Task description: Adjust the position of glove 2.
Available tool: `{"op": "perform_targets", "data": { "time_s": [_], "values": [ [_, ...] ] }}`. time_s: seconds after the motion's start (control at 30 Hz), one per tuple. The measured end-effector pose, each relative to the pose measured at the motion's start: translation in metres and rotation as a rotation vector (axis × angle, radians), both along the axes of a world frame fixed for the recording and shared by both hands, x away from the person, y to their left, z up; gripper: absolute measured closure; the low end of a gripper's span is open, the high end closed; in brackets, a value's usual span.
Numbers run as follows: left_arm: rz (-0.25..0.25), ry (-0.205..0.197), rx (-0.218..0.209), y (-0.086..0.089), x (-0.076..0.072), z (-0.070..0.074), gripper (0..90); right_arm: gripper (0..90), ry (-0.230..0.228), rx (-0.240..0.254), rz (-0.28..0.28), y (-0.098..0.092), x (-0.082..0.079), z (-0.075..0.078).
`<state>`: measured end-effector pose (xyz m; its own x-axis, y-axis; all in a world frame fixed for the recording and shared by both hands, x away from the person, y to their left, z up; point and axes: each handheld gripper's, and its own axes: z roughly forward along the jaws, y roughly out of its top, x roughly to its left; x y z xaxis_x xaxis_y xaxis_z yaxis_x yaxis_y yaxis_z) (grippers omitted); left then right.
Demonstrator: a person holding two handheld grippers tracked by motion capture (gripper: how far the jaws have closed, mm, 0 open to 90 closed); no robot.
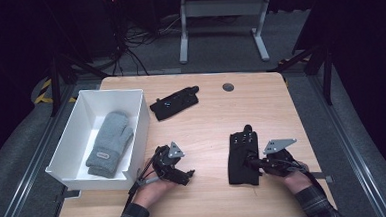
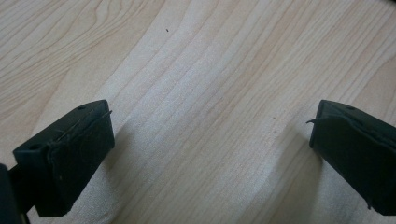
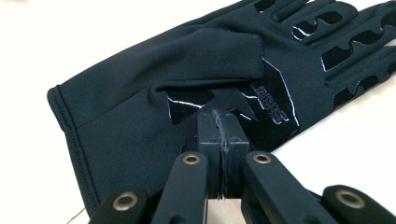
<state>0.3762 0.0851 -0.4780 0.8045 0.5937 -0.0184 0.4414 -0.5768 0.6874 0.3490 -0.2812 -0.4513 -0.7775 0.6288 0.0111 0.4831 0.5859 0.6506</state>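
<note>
Plaid sleeves and two hands enter at the near edge of the worktop point(image 1: 207, 138), each hand carrying a gripper.

Left gripper point(image 1: 177, 173): near edge, just right of the white box; fingers point(image 2: 70, 158) stand wide apart over bare wood, nothing between them. A grey three-cornered plate sits on top.

Right gripper point(image 1: 256, 162): near right, pointing left at the black glove; fingers point(image 3: 219, 140) pressed together at the glove's lower edge, by its glossy printed patch. Whether fabric is pinched between them cannot be told.

Black glove point(image 1: 243, 156): flat on the worktop, cuff toward the person, fingertips pointing away, glossy lettering and grip bars on the upper face. It lies just left of the right gripper and well apart from the left one, with open wood between.

White box point(image 1: 143, 111): open-topped, at the left edge of the worktop, overhanging the near left corner. One grey knit mitten point(image 1: 108, 143) lies inside on the floor of the box.

Second black glove point(image 1: 174, 103): farther back, centre, lying slantwise just right of the box's far corner.

Round dark grommet point(image 1: 228, 87): set in the worktop near the far edge.

White frame legs point(image 1: 221, 22) stand on the floor beyond.
</note>
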Motion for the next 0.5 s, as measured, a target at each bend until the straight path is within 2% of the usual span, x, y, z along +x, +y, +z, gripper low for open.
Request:
{"op": "perform_targets", "data": {
  "time_s": [0.17,0.5],
  "values": [
    [0.001,0.000,-0.001,0.000,0.000,0.000,0.3,90.0,0.009,0.001,0.031,-0.003,-0.011,0.000],
    [-0.001,0.000,0.002,0.000,0.000,0.000,0.1,89.5,0.012,-0.005,0.053,-0.006,-0.028,0.001]
  ]
}}
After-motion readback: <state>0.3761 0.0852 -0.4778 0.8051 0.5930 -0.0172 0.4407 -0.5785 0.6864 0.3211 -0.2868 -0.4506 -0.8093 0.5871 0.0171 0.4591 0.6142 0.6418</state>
